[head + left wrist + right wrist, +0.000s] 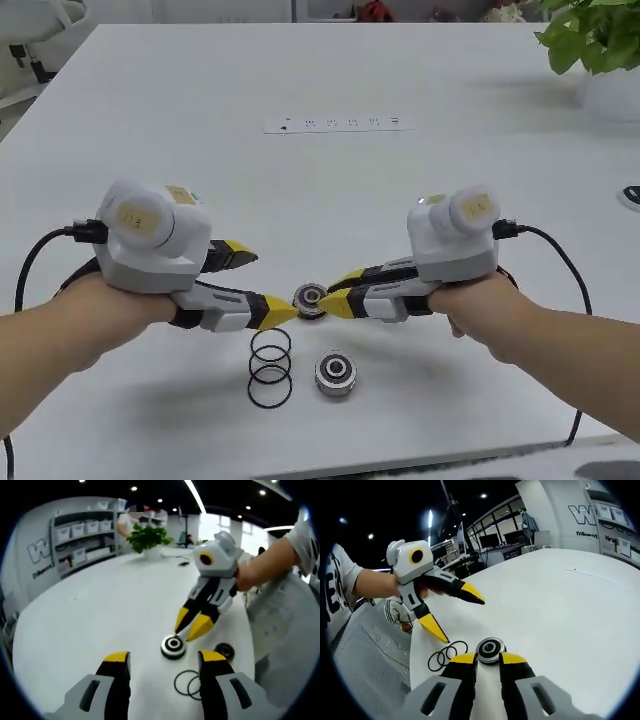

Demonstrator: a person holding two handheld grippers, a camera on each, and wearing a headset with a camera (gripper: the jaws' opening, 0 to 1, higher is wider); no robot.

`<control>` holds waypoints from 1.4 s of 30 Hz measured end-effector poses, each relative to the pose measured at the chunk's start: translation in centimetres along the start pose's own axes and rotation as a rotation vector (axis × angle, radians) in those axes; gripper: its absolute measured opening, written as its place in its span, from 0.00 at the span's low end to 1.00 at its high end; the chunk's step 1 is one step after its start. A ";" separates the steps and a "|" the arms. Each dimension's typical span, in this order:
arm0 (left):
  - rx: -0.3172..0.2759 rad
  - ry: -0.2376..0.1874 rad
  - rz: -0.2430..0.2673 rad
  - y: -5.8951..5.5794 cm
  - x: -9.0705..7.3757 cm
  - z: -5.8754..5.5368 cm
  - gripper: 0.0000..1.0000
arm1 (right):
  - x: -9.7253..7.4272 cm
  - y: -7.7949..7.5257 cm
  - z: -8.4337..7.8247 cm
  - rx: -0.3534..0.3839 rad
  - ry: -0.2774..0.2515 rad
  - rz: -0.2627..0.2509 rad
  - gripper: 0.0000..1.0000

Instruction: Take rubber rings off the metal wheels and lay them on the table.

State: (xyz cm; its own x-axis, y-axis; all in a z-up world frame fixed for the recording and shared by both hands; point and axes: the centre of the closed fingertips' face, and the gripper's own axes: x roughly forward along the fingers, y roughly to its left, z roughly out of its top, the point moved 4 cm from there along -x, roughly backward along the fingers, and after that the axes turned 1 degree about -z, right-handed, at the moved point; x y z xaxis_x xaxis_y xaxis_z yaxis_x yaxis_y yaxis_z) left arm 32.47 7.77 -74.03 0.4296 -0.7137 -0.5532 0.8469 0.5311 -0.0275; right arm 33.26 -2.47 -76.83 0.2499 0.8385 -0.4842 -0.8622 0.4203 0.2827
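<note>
A small metal wheel (309, 297) with a dark rubber rim lies on the white table between the two grippers. My right gripper (328, 300) has its jaws drawn close together on the wheel's (490, 649) near edge. From the opposite side my left gripper (270, 285) stands open, its lower tip close to the wheel (173, 646) and not touching it. Nearer to me lie a second wheel (335, 371) and three loose black rubber rings (270, 370), which overlap each other.
A white power strip (338, 124) lies flat in the middle of the table (200, 110). A potted plant (595, 40) stands at the far right corner. Cables trail from both grippers. The table's front edge runs just below the rings.
</note>
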 end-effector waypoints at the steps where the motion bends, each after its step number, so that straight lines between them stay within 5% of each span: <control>1: 0.000 0.000 -0.001 0.0 0.1 0.0 0.56 | 0.0 -0.1 0.0 -0.001 0.000 -0.002 0.15; 42: 0.019 0.056 -0.071 -1.0 3.8 -0.4 0.30 | 0.4 0.0 -1.1 -0.060 0.055 0.003 0.25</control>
State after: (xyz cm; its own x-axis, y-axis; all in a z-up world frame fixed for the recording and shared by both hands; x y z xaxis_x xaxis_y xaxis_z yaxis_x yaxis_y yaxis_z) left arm 33.13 4.72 -76.40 0.3508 -0.7223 -0.5959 0.8805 0.4711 -0.0527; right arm 32.92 -2.50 -77.99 0.2242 0.8190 -0.5282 -0.8882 0.3948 0.2351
